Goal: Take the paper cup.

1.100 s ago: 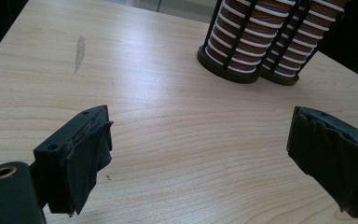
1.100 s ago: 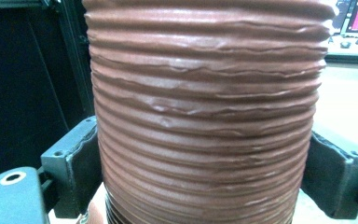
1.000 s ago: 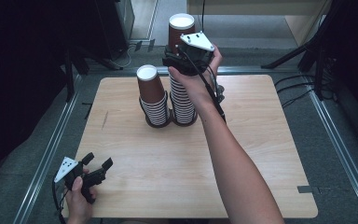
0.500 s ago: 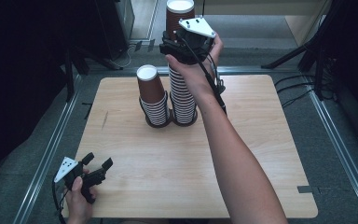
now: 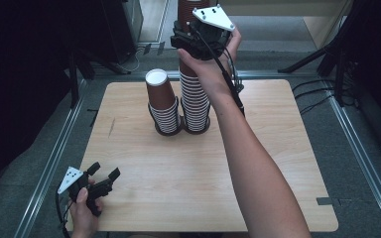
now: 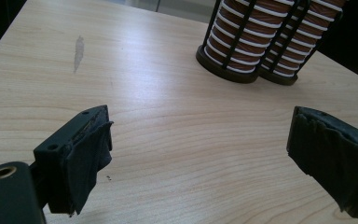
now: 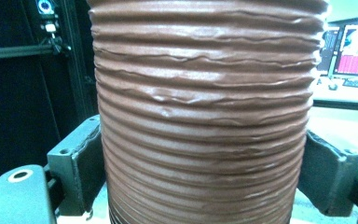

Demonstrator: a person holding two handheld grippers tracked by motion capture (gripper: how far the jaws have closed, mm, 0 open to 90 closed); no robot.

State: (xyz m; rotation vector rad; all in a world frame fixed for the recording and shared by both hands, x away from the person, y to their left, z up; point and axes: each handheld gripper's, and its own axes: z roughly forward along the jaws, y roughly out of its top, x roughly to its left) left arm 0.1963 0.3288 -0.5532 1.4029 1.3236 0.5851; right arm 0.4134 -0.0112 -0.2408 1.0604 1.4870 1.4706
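Observation:
Two stacks of brown paper cups stand in black wire holders at the back middle of the wooden table (image 5: 258, 198): a short stack (image 5: 163, 106) and, to its right, a tall stack (image 5: 196, 99). My right gripper (image 5: 187, 35) is high above the tall stack, shut on the ribbed top cup (image 7: 205, 112), with its pads (image 7: 81, 168) pressed on both sides. Whether the cup's bottom edge is free of the stack is hidden. My left gripper (image 5: 104, 171) rests open at the table's front left corner with nothing between its jaws. From the left gripper (image 6: 200, 149), both holders (image 6: 235, 42) show ahead.
Metal rails (image 5: 54, 163) run along the table's left and right sides. Dark stands and cables (image 5: 322, 64) lie on the floor behind the table. A monitor (image 7: 354, 49) glows at the far right of the right gripper view.
My right gripper has risen with the top cup of the tall stack, which now reaches the top edge of the high view. The left gripper has stayed put.

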